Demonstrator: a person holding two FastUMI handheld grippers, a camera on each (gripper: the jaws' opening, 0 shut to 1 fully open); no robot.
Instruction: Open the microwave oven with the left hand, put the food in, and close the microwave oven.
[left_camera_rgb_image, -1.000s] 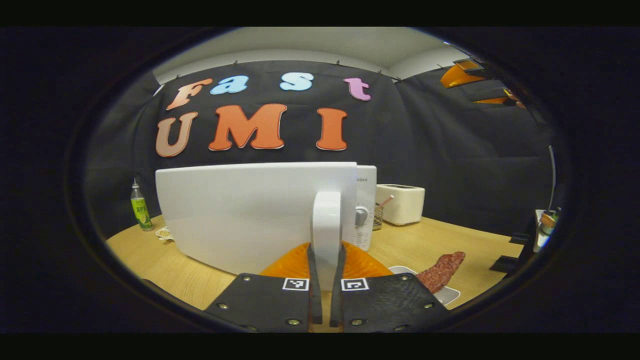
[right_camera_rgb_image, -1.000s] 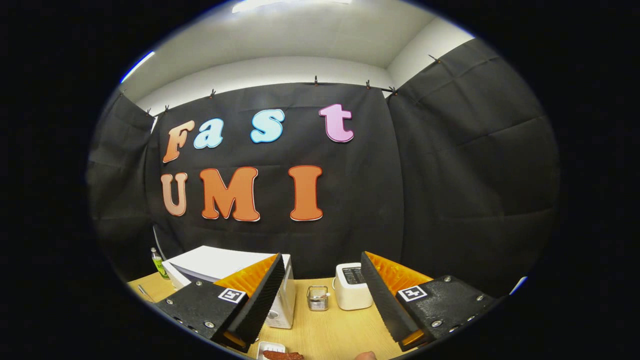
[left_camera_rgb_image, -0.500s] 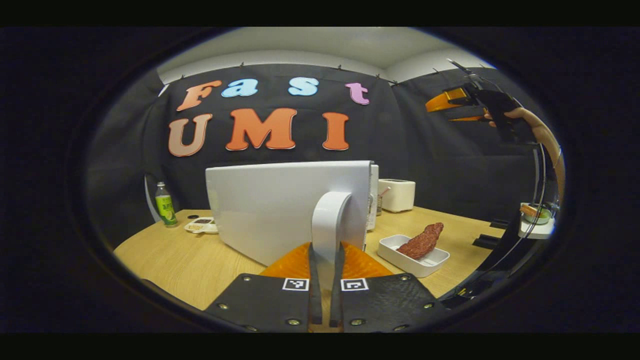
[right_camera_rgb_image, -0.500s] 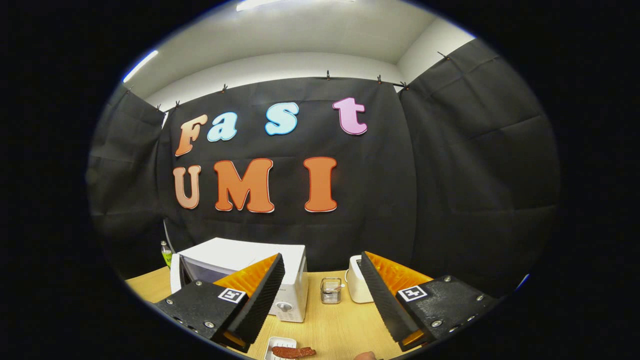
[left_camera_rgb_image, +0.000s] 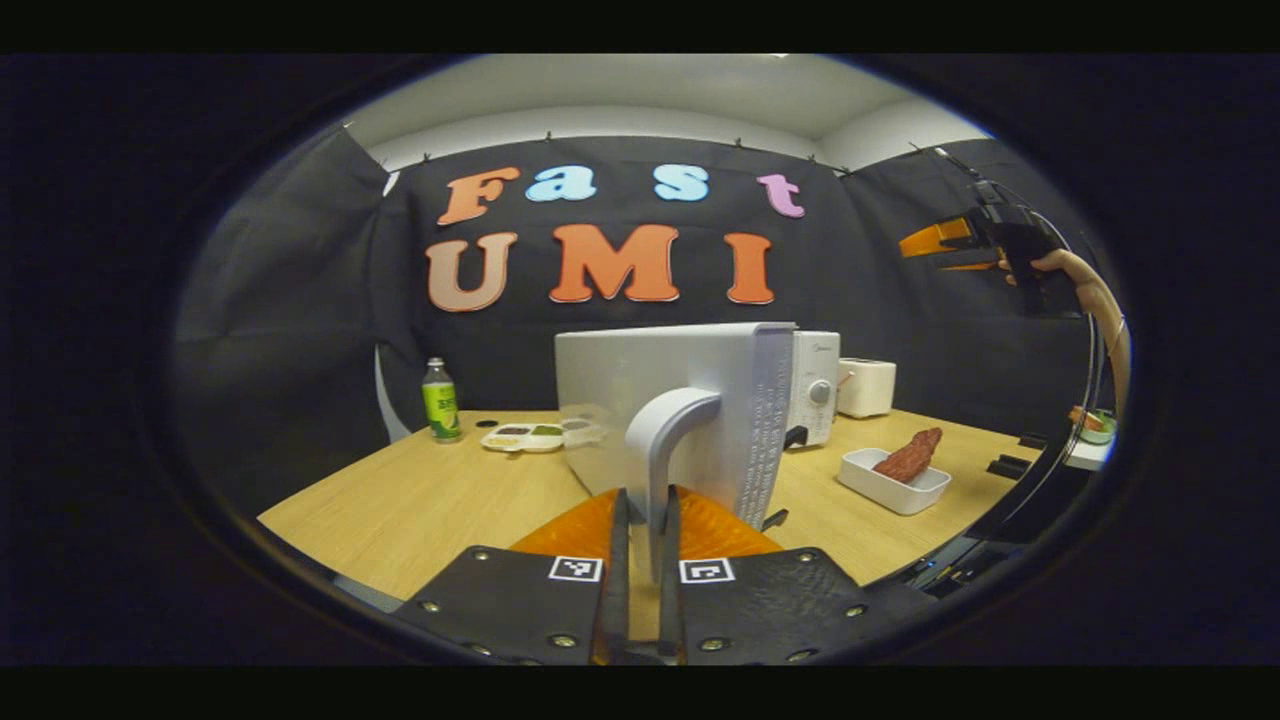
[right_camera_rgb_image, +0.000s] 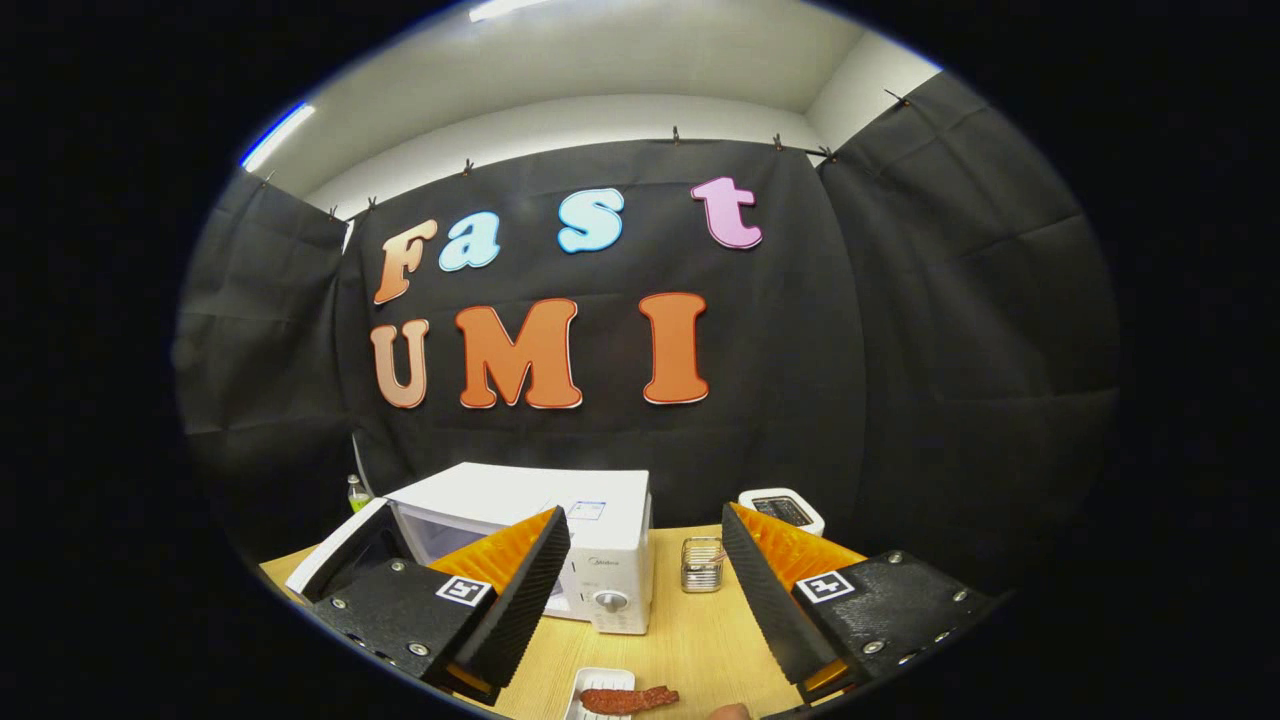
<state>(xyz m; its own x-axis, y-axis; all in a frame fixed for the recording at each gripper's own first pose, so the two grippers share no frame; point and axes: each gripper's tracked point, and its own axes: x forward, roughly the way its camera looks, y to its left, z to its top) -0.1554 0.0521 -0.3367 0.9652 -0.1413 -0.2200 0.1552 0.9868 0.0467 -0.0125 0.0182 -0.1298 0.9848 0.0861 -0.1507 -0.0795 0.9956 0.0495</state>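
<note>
The white microwave (right_camera_rgb_image: 590, 515) stands on the wooden table with its door (left_camera_rgb_image: 640, 395) swung wide open. In the left gripper view I face the door's outer side. My left gripper (left_camera_rgb_image: 645, 502) is shut on the door's curved white handle (left_camera_rgb_image: 660, 440). The control panel (left_camera_rgb_image: 815, 385) with its knobs sits just right of the door. A reddish-brown piece of food (left_camera_rgb_image: 908, 455) lies in a white dish (left_camera_rgb_image: 890, 492) on the table to the right. My right gripper (right_camera_rgb_image: 645, 580) is open and empty, high above the table, with the food (right_camera_rgb_image: 628, 698) below it. A hand holds this gripper (left_camera_rgb_image: 945, 240) up at the far right.
A white toaster (left_camera_rgb_image: 866, 387) and a small wire holder (right_camera_rgb_image: 701, 565) stand right of the microwave. A green bottle (left_camera_rgb_image: 437, 400) and a small sauce plate (left_camera_rgb_image: 525, 437) sit on the table's left part. A dark stand (left_camera_rgb_image: 1010, 465) is at the right edge.
My left gripper has pulled the handle back and the door has swung much wider open. The right gripper stayed high and open, its view shifting to show more of the microwave.
</note>
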